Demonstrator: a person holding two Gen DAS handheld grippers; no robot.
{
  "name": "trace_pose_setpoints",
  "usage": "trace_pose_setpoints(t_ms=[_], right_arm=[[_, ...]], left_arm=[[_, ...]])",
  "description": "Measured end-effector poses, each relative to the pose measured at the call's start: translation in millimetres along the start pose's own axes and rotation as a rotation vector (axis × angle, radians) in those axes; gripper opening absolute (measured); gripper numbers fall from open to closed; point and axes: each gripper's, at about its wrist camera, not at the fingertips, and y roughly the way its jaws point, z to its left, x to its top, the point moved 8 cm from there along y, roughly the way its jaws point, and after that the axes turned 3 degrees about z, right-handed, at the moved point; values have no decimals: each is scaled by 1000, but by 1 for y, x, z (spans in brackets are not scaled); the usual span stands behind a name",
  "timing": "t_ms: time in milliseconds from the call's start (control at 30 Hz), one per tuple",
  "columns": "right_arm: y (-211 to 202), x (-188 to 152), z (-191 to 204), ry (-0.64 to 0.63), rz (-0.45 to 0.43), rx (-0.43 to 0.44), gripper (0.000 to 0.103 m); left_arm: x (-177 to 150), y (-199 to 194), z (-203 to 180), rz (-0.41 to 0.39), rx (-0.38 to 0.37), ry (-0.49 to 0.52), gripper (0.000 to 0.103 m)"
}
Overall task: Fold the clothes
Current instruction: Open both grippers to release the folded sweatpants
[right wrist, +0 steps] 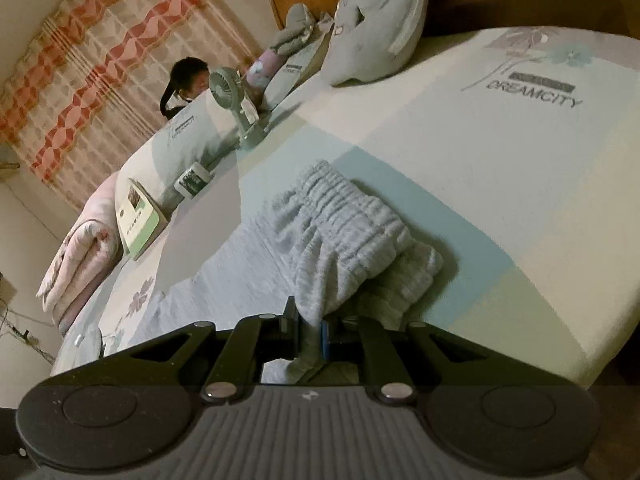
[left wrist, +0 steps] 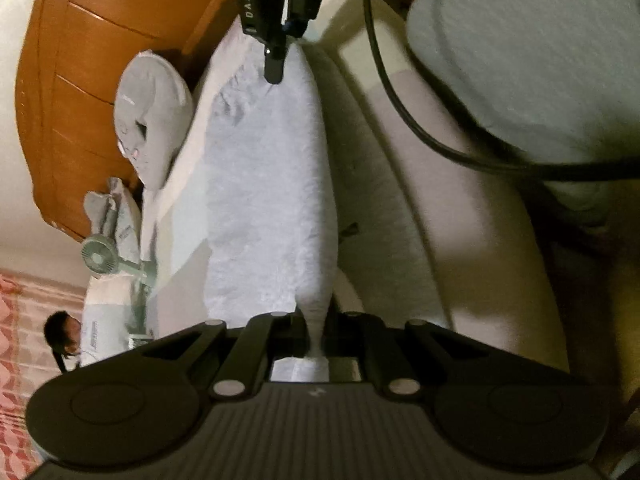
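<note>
The left gripper [left wrist: 317, 340] is pinched onto 1 end of the grey fleece garment [left wrist: 268, 184], the jaws narrow with a thin tongue of fabric caught between them. In the left wrist view the garment stretches away from that grip in a long band across the bed [left wrist: 460, 240] to the right gripper [left wrist: 276, 68], which meets its far end at the top of the frame.

The right gripper [right wrist: 310, 340] is likewise clamped on the garment [right wrist: 352, 240], its jaws close together with grey fabric bunched between them. Just beyond those jaws the gathered, ribbed waistband lies heaped on the pale blue and cream bedsheet [right wrist: 500, 160].

Far across the bed, a grey pillow [right wrist: 376, 28] leans by the wooden headboard [left wrist: 80, 92]. A small green fan [right wrist: 236, 96] stands to its left, with a green booklet [right wrist: 138, 216] nearer on the left. A person [right wrist: 188, 76] sits beyond the bed in front of the red patterned curtain [right wrist: 100, 60].
</note>
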Motion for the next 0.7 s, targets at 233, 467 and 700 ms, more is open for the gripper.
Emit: trace_pose_setpoints(t_ms=[233,467,700], right_arm=[[-8,-6,1,-17,11,-3,12],[-6,-17,-9,2,19,-33,12],[-19,-15,-7,13,-6,-69,30]], left_arm=[[-3,-4,0,0,-22,-16,3],[-1,12,-14,17,-42,-33,3],[-2,11,-7,17,-44,-82,8]])
